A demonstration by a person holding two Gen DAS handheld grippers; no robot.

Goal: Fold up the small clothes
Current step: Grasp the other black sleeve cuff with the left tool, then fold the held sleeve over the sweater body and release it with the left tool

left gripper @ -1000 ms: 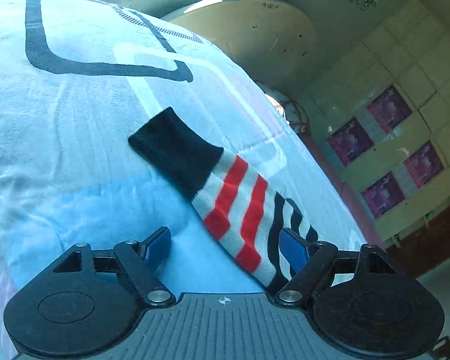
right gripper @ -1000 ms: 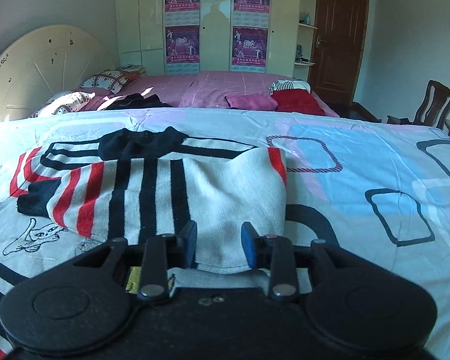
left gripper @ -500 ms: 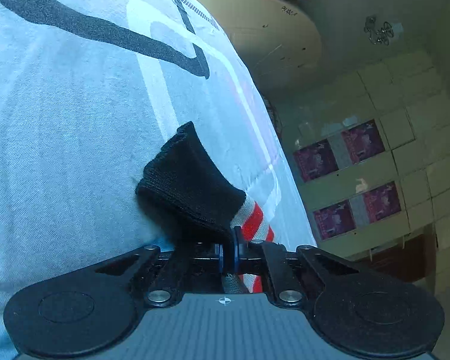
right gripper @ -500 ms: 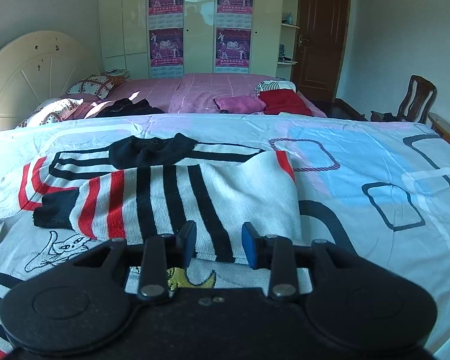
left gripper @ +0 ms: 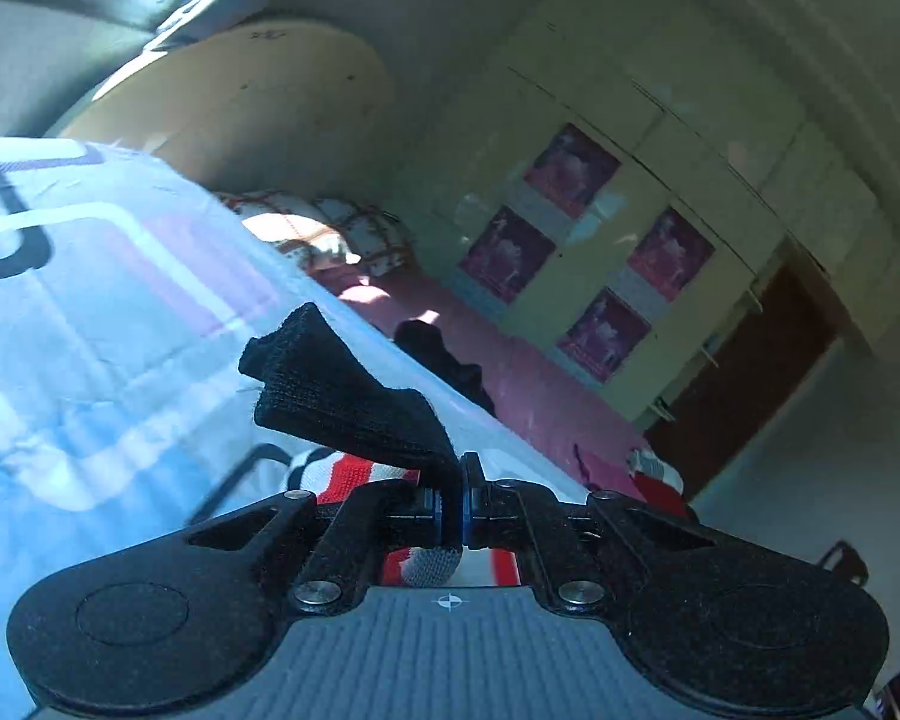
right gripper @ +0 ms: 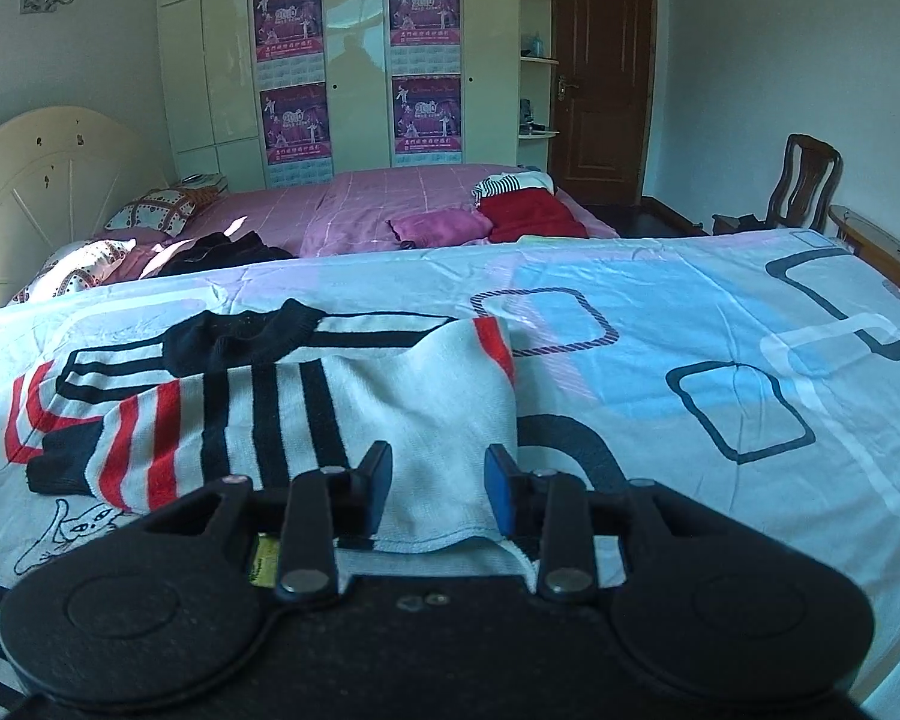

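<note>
A: What does the left wrist view give that the right one doesn't?

B: The left gripper (left gripper: 452, 501) with its jaws pinched tight on the black cuff (left gripper: 342, 393) of the sweater's sleeve, lifted clear of the bedsheet (left gripper: 90, 324). The red and white stripes of the sleeve run back under the jaws. The whole view is tilted.

A: And the right wrist view?

B: The whole layout. The striped sweater (right gripper: 282, 408) lies on the light blue sheet, left of centre. The right gripper (right gripper: 438, 483) stands partly open, its blue pads either side of a white fold of the knit; I can't tell whether they press on it.

A: Which way does the garment run?

B: Its long axis goes across the view, left to right. The black collar (right gripper: 240, 333) faces away, toward the pink bed (right gripper: 378, 204). A striped sleeve with a black cuff lies folded over the body at the left.

A: Room to move?

B: To the right of the sweater the sheet is bare out to its right-hand edge. The sheet's far edge runs just beyond the collar. A wooden chair (right gripper: 807, 180) stands well apart at the right.
</note>
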